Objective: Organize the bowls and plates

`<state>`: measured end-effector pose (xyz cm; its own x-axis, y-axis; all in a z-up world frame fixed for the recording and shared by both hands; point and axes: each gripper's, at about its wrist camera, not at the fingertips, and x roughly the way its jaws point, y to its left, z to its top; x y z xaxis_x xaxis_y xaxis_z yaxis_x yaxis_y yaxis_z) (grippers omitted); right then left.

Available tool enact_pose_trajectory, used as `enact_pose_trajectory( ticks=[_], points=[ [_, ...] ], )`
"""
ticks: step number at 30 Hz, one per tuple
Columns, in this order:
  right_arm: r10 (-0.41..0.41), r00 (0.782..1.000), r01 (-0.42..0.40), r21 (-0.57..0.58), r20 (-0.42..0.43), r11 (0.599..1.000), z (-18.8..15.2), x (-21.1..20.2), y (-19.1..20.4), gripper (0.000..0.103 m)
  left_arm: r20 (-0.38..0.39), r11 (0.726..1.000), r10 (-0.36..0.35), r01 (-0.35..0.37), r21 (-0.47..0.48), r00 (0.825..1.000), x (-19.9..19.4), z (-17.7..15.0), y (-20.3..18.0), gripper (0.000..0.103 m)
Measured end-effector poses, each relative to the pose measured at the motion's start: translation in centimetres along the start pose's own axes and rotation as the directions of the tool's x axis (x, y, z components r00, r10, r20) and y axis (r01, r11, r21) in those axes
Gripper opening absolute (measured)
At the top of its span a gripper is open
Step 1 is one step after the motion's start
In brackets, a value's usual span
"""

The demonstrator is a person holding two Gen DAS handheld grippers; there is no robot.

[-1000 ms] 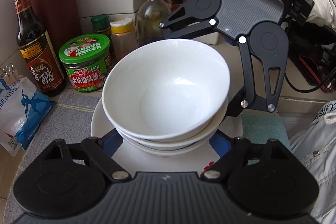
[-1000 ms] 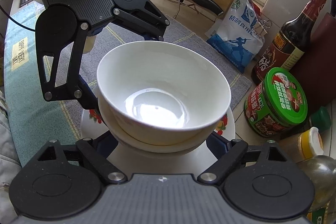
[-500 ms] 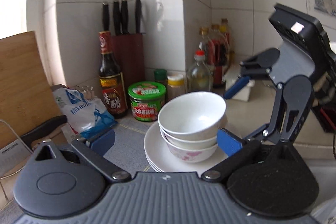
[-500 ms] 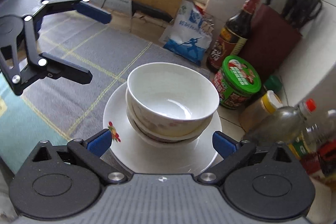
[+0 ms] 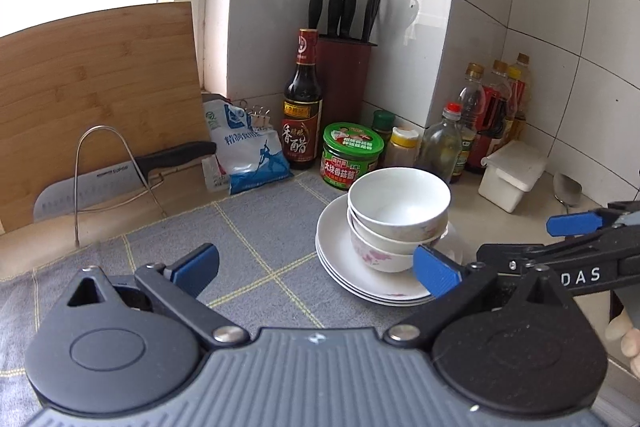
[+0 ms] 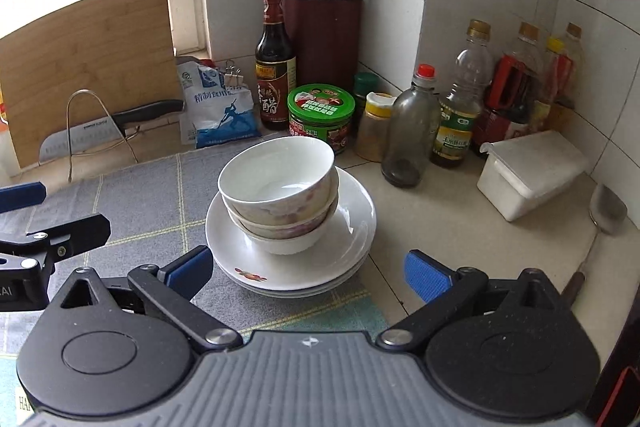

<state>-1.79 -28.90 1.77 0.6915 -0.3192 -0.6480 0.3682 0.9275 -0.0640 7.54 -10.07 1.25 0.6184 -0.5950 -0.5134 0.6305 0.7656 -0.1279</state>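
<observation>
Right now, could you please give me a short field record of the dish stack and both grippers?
bowls: stacked bowls, nested upright on the plates
plates: stacked plates, partly on the grey mat, partly on the counter
left gripper: open, empty
right gripper: open, empty
behind the stack: green-lidded jar

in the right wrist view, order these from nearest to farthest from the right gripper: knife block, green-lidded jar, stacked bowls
1. stacked bowls, on the plates just ahead of the right gripper
2. green-lidded jar, behind the bowls
3. knife block, at the back in the tiled corner
</observation>
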Motion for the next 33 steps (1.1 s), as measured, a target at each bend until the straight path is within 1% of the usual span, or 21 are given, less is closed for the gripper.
enact_pose_trajectory(
  ticks=[4, 6, 12, 33],
  points=[
    [-0.030, 0.999, 0.030, 0.004, 0.020, 1.000, -0.4, -1.2, 0.4, 0.103, 0.001, 1.000, 0.012, -0.012, 0.005, 1.000, -0.9, -0.1, -0.7, 0.103],
    [-0.022, 0.999, 0.022, 0.011, 0.023, 1.000, -0.5, -1.5, 0.5, 0.103, 0.001, 1.000, 0.018, -0.018, 0.009, 1.000, -1.2, -0.2, -1.0, 0.103],
    [-0.030, 0.999, 0.029, 0.016, 0.038, 0.999, -0.6, -2.0, 0.5, 0.103, -0.008, 0.998, 0.058, -0.058, 0.024, 0.998, -1.5, -0.2, -1.7, 0.103],
    [-0.021, 0.998, 0.021, 0.007, 0.054, 1.000, -0.6, -2.7, 1.0, 0.103, -0.014, 0.995, 0.099, -0.099, 0.025, 0.995, -2.1, 0.1, -2.0, 0.102]
  ],
)
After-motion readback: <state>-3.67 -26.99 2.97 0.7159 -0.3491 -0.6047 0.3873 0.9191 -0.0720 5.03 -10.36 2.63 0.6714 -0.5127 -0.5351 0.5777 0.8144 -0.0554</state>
